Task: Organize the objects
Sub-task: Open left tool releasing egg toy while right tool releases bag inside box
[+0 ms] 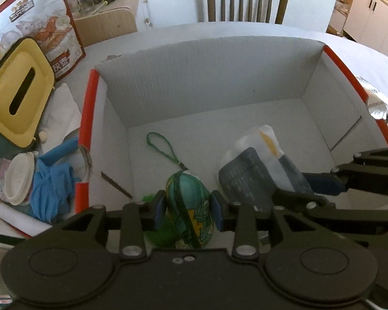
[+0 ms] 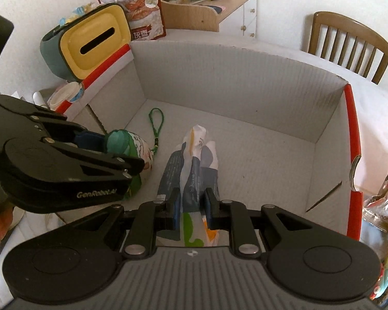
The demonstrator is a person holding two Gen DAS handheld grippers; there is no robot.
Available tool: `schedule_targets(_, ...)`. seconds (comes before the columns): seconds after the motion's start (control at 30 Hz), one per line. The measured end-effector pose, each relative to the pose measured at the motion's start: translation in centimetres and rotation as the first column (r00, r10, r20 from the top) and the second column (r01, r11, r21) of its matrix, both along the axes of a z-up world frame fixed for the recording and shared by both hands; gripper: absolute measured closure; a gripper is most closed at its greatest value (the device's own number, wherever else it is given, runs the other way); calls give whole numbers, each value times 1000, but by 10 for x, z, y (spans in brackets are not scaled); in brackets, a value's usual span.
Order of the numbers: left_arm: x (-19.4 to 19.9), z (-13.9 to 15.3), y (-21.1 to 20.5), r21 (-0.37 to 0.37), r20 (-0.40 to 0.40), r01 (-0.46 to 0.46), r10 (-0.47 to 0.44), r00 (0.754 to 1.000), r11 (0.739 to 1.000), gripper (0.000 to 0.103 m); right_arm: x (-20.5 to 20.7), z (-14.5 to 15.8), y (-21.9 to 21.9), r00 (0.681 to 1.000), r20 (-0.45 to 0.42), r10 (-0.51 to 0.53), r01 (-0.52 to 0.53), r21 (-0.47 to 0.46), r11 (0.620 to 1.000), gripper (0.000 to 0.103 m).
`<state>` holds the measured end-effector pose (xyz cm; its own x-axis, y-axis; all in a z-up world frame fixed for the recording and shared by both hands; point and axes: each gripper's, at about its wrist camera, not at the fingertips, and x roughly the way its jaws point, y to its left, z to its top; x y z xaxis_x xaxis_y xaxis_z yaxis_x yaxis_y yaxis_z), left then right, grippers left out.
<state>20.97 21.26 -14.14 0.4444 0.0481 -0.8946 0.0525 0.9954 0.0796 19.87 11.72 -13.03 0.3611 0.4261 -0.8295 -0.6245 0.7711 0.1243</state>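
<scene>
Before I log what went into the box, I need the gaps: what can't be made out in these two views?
- Green pouch: its lower end sits behind the left gripper in the left wrist view.
- Snack packet: its near end is covered by the right gripper; the print is too small to read.
- Box: its near wall is hidden by the gripper bodies in both views.

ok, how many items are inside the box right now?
2. The green pouch sits near the left side of the cardboard box, between the left jaws; the snack packet lies mid-floor, between the right jaws. Anything under the grippers is hidden.
</scene>
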Motion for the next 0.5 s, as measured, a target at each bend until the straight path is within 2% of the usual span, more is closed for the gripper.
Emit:
schedule_targets(0.23,-1,2,4,-18,-10,-21,21,1000,1000,65,0,6,-8,1000,-6,1,-1,30,1000,84)
schedule_targets(0.3,-3,4,2,-19,-4,-19,19,1000,1000,62,1,11,-11,1000,-8,-7,7,46,999,80)
schedule_targets(0.5,-11,19,-2,-30,46,-8,9,999,1000,43,-2,27,-26,1000,15,-24,23,92,996,67)
